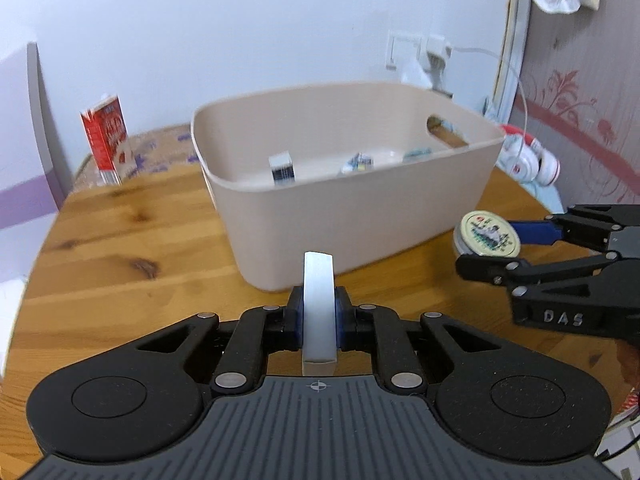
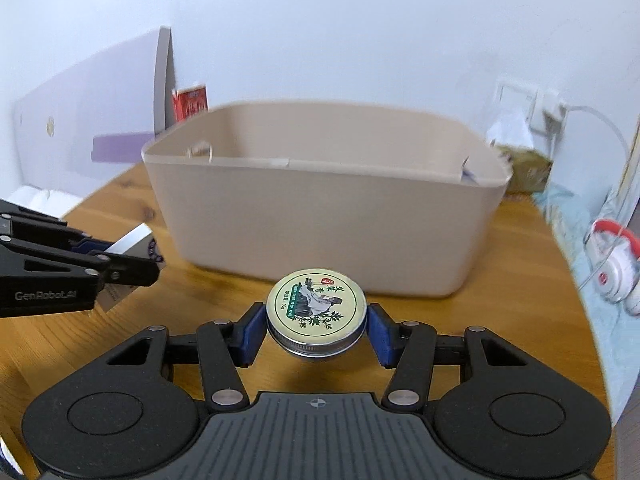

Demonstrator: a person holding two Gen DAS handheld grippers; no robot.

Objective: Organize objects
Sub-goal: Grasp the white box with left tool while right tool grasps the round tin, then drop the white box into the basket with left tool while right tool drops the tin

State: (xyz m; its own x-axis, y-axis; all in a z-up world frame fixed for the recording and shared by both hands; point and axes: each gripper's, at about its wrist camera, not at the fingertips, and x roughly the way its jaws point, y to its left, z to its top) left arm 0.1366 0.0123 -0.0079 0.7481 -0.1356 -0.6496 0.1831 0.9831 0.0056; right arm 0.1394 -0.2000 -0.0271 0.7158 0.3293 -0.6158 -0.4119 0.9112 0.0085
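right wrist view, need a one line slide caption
Right tongs grip a round tin before the beige bin; left tongs hold a white box.

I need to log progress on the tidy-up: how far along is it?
Partly done. A few small items already lie inside the beige bin. In hand: the left gripper is shut on a thin white box, and the right gripper is shut on a round tin, both in front of the bin. Left: dropping both in; the red carton stands on the table outside it.

Soft even light, perhaps motion-blurred (fisheye-warped edges)
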